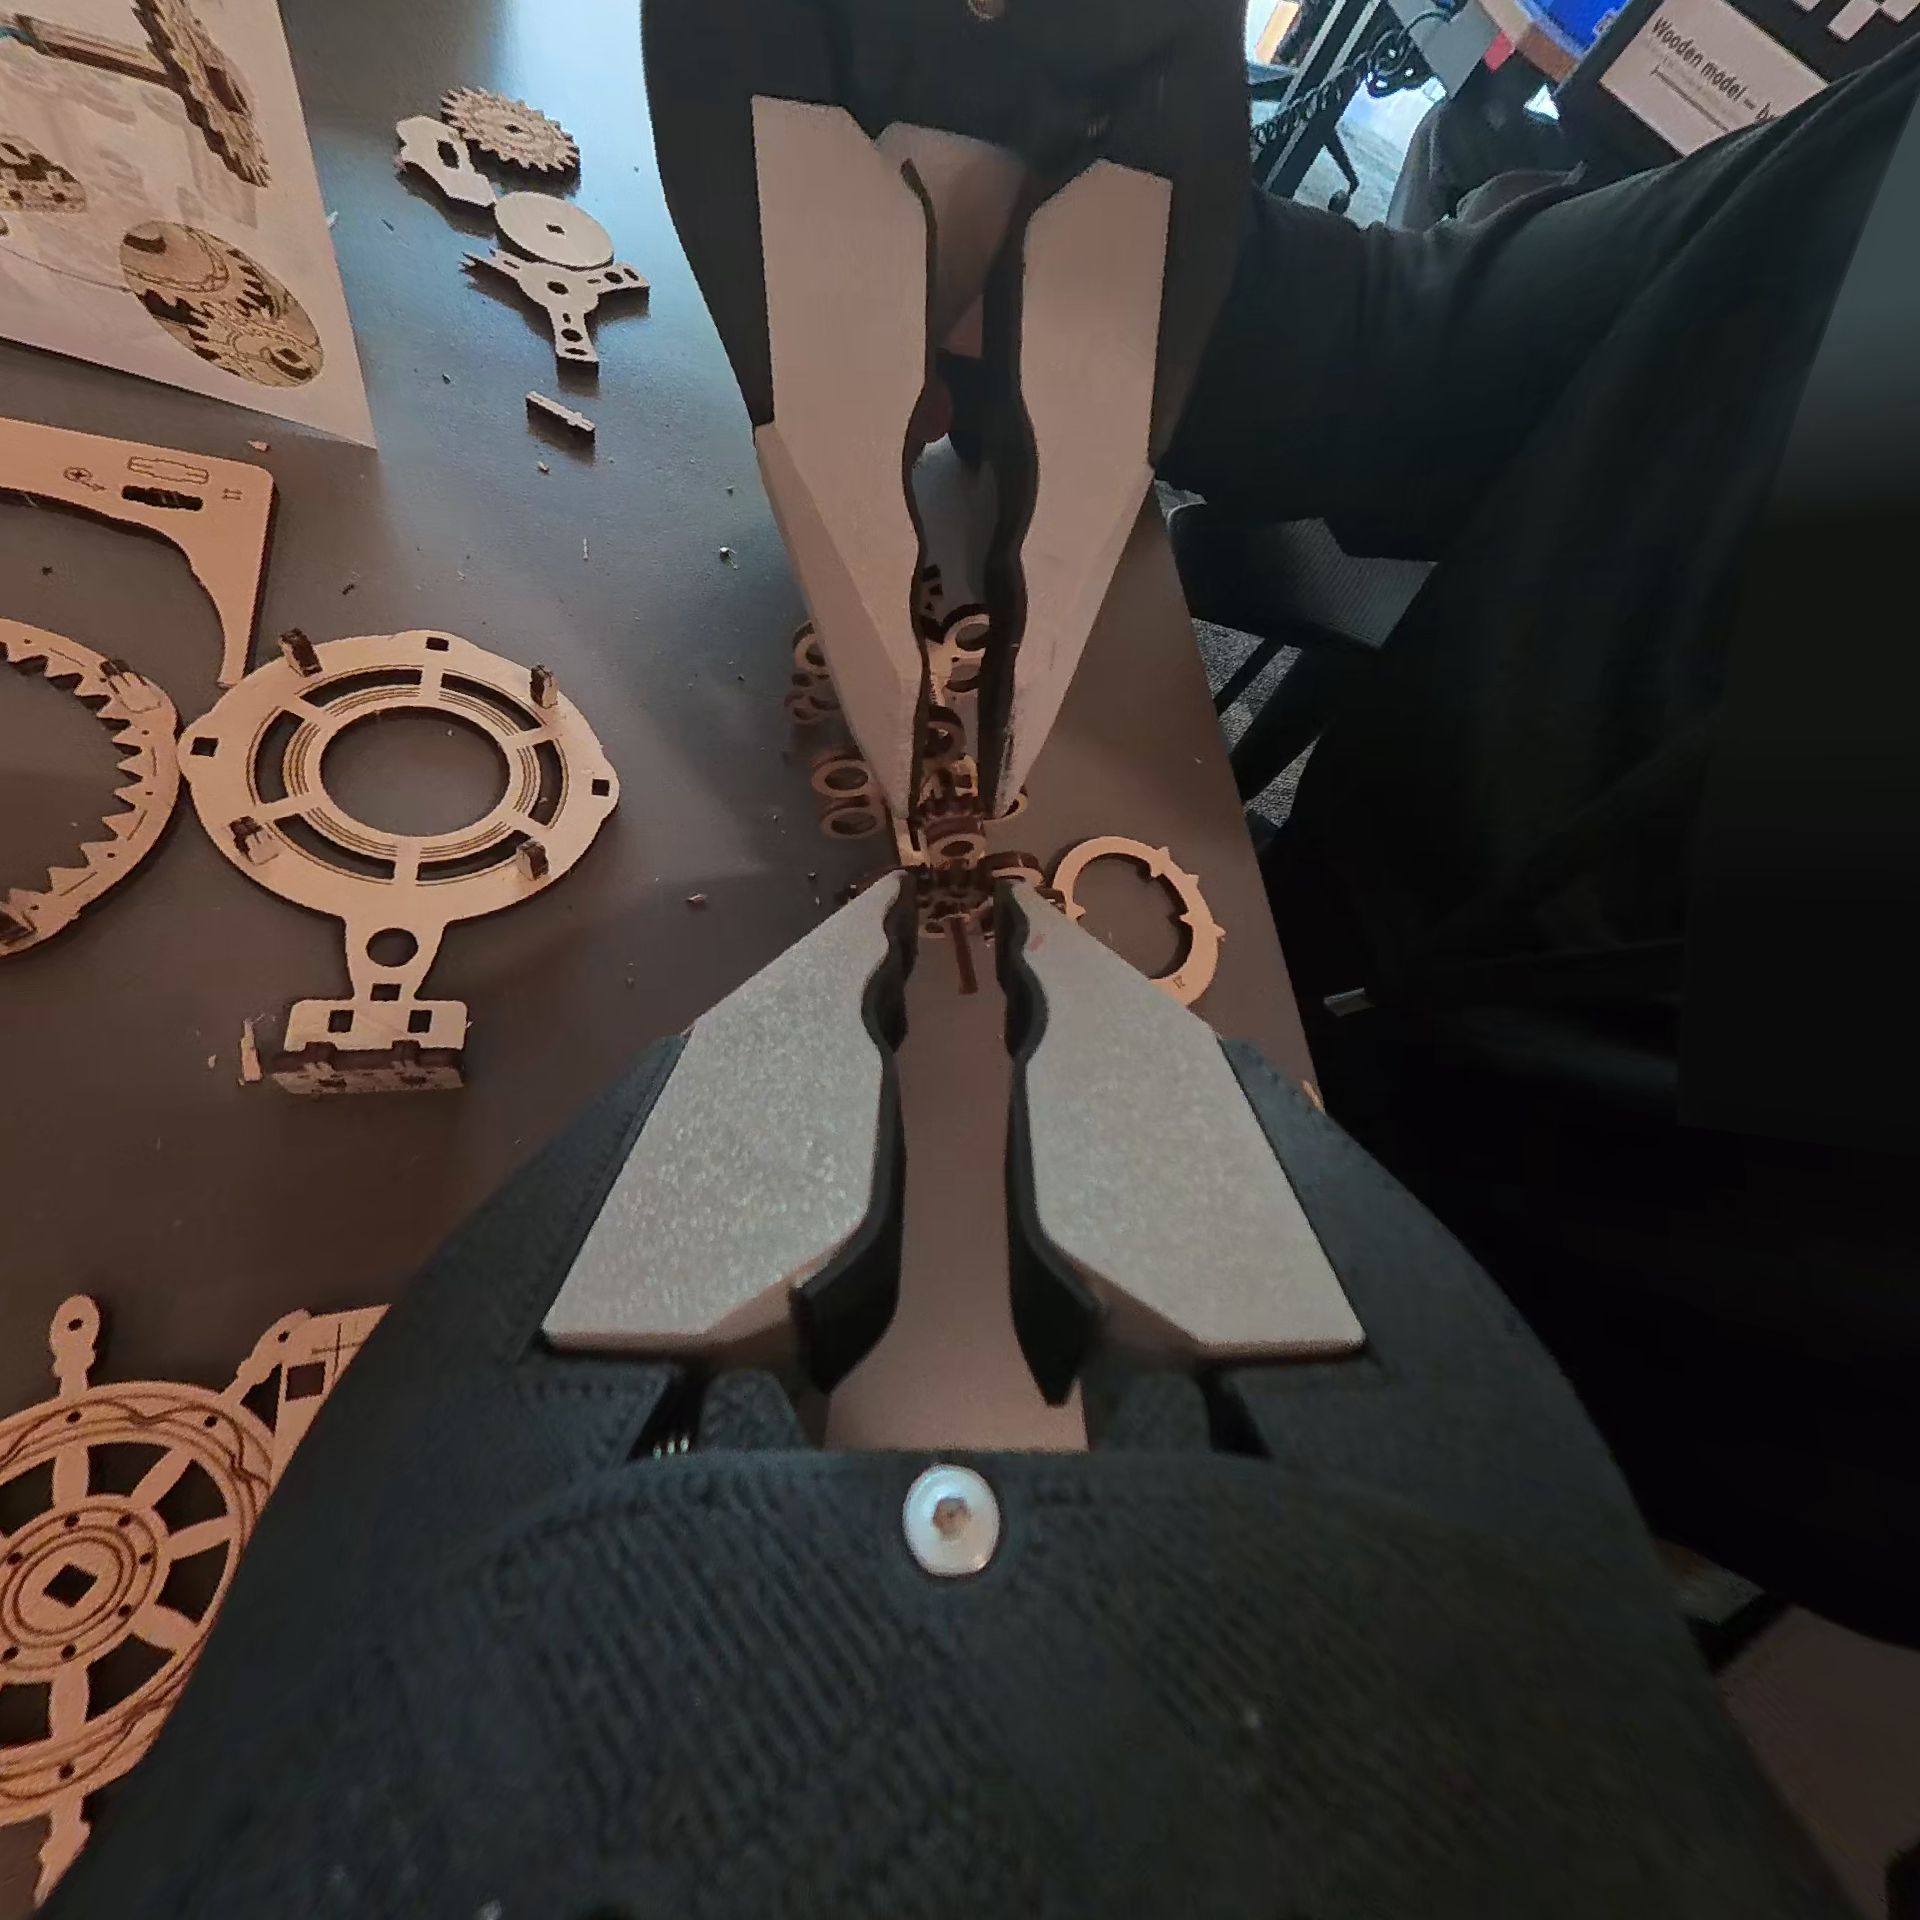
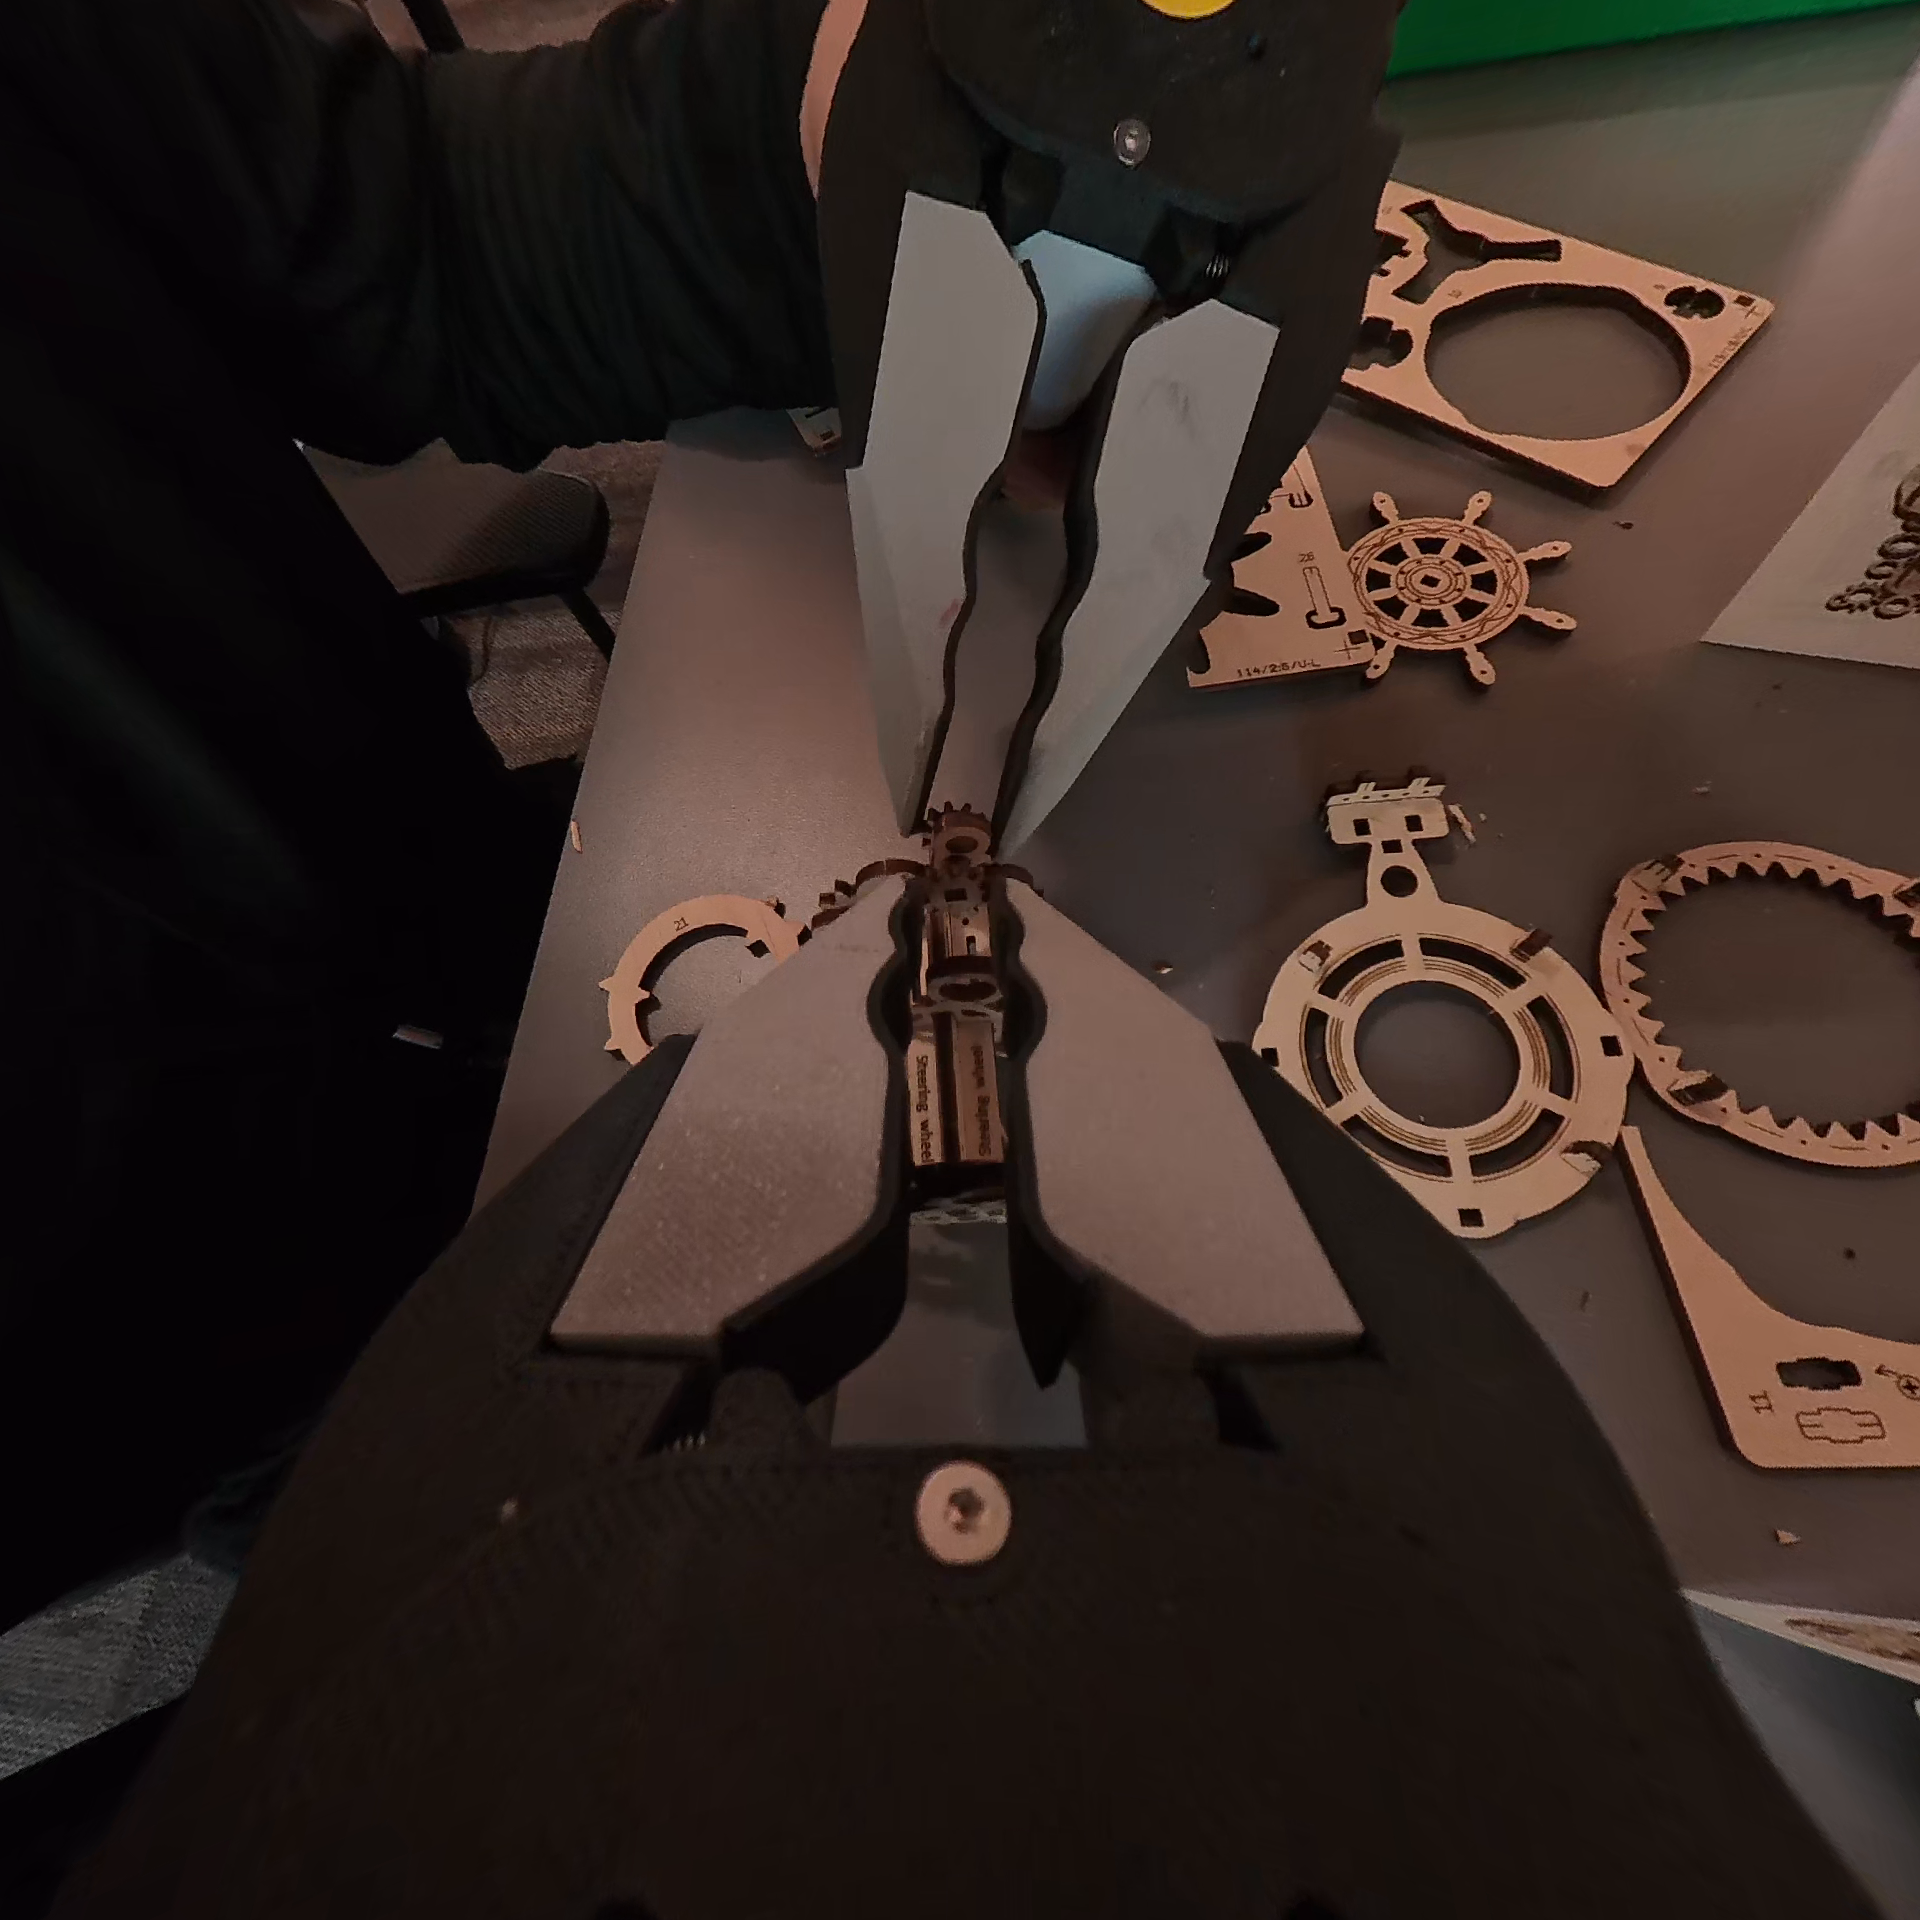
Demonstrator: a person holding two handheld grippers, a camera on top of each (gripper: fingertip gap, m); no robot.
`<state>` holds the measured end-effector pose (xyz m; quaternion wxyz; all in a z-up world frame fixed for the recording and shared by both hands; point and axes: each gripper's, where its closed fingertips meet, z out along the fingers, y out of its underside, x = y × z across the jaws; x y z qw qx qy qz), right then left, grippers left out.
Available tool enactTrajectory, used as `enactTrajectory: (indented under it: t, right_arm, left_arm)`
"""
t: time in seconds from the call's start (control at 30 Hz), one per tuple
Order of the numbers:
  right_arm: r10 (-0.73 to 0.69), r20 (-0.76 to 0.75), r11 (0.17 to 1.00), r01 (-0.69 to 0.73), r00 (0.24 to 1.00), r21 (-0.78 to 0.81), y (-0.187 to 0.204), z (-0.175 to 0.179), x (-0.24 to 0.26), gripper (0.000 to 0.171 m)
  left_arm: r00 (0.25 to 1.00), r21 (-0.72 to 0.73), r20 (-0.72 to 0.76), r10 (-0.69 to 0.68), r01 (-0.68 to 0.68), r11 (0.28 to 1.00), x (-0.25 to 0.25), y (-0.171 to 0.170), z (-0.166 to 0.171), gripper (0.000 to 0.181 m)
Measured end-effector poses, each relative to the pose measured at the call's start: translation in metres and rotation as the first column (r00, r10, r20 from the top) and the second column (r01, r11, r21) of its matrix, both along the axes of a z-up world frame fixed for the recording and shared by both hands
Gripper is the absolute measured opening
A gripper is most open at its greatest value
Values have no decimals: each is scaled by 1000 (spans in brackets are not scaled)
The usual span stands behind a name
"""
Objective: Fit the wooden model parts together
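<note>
My two grippers meet tip to tip over the dark table. My right gripper point(image 2: 956, 896) is shut on a wooden shaft assembly point(image 2: 956, 1091), which lies lengthwise between its fingers. My left gripper point(image 1: 951, 899) is shut on a small wooden gear point(image 2: 956, 836) at the shaft's far end. In the left wrist view the right gripper point(image 1: 954, 816) comes down from above, and the gear and shaft end point(image 1: 951, 847) sit between both sets of tips. In the right wrist view the left gripper point(image 2: 961, 826) comes from above.
On the table lie a ring frame with a stem point(image 1: 400, 790), a toothed ring point(image 2: 1766, 997), a ship's wheel point(image 2: 1439, 587), a small notched ring point(image 1: 1138, 914), a pile of small links point(image 1: 842, 727), cut-out sheets point(image 2: 1538, 332) and an instruction sheet point(image 1: 156, 187). The table edge runs close beside the grippers. My left and right fingertips are right by each other.
</note>
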<state>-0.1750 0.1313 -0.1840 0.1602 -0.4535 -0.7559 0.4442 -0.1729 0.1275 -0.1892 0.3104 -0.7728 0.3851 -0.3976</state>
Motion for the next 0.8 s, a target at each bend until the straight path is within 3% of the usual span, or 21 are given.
enactTrajectory:
  t: [0.8]
  right_arm:
    - [8,6,994,-9,1000,107,0,-3,1,8]
  left_arm:
    - [998,7,22,65,-66,998,2,5,-3,9]
